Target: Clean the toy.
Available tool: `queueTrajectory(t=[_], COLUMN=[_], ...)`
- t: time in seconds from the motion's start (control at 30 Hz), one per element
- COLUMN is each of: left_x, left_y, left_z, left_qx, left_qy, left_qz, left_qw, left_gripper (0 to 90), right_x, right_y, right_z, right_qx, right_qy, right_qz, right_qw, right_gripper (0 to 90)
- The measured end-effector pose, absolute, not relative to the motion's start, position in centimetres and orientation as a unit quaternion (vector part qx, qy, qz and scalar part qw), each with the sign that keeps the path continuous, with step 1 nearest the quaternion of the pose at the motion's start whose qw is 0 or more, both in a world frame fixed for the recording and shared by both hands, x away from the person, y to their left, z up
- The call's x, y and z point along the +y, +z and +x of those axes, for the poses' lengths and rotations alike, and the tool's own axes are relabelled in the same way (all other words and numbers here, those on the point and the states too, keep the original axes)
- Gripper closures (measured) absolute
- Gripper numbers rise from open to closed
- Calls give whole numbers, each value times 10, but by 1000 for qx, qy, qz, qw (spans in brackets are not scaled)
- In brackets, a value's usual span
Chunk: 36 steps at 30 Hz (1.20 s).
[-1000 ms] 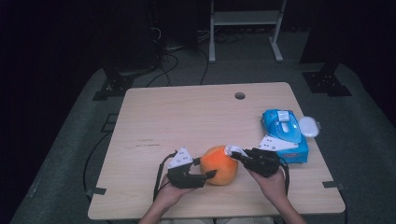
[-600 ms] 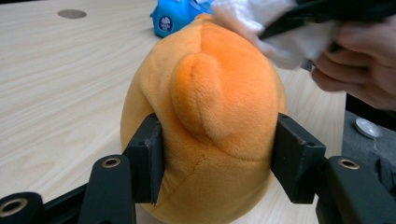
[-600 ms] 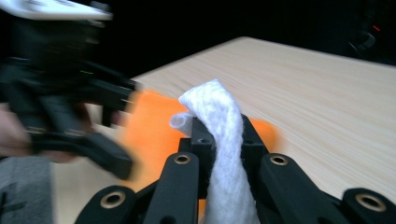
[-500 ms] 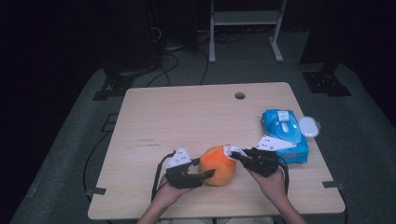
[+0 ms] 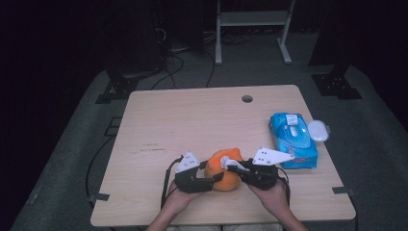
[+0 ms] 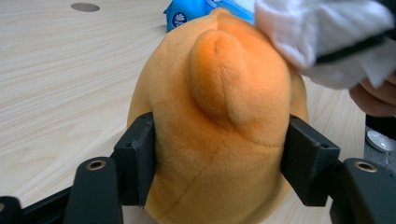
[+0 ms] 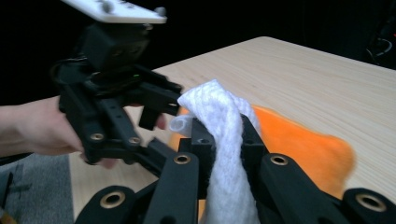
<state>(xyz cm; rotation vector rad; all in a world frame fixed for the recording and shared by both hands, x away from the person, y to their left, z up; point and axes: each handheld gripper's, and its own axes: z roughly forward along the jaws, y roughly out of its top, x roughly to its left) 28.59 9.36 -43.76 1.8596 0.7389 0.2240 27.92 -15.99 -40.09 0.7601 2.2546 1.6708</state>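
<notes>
The right tool [image 7: 223, 140] was clenched on a crumpled white wipe [image 7: 219, 154], pressing it to the top of the round orange plush toy [image 5: 224, 169]. The left tool [image 6: 219, 161] gripped the toy's sides, its jaws having just eased slightly wider (likely steadying it for wiping), near the pale wooden tabletop's [image 5: 192, 120] front edge.

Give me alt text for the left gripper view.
A rounded orange plush toy sits between the left tongs, both black pads touching its sides. A crumpled white wipe presses on its top right, above a light wooden table.
</notes>
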Motion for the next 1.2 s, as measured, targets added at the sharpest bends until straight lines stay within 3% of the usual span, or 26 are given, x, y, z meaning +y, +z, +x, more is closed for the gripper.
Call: queueTrajectory(t=[0.17,0.4,0.57,0.8,1.03,1.2], left_x=[93,91,90,89,89,84], left_y=[-437,-437,-438,-438,-439,-438], left_z=[288,288,286,284,286,280], left_qx=[323,330,309,316,316,291], left_qy=[93,94,72,85,84,97], left_qz=[774,772,778,777,775,789], left_qw=[536,535,543,538,540,532], left_gripper=[348,348,326,346,352,345], right_x=[-183,-156,-167,-146,-181,-168], right_y=[-410,-405,-411,-403,-410,-401], right_z=[289,274,283,268,289,278], right_qx=[758,773,762,783,763,772], right_qy=[566,573,576,562,559,565], right_qz=[297,247,274,232,291,261], right_qw=[133,118,113,131,140,131], right_gripper=[808,806,807,807,801,804])
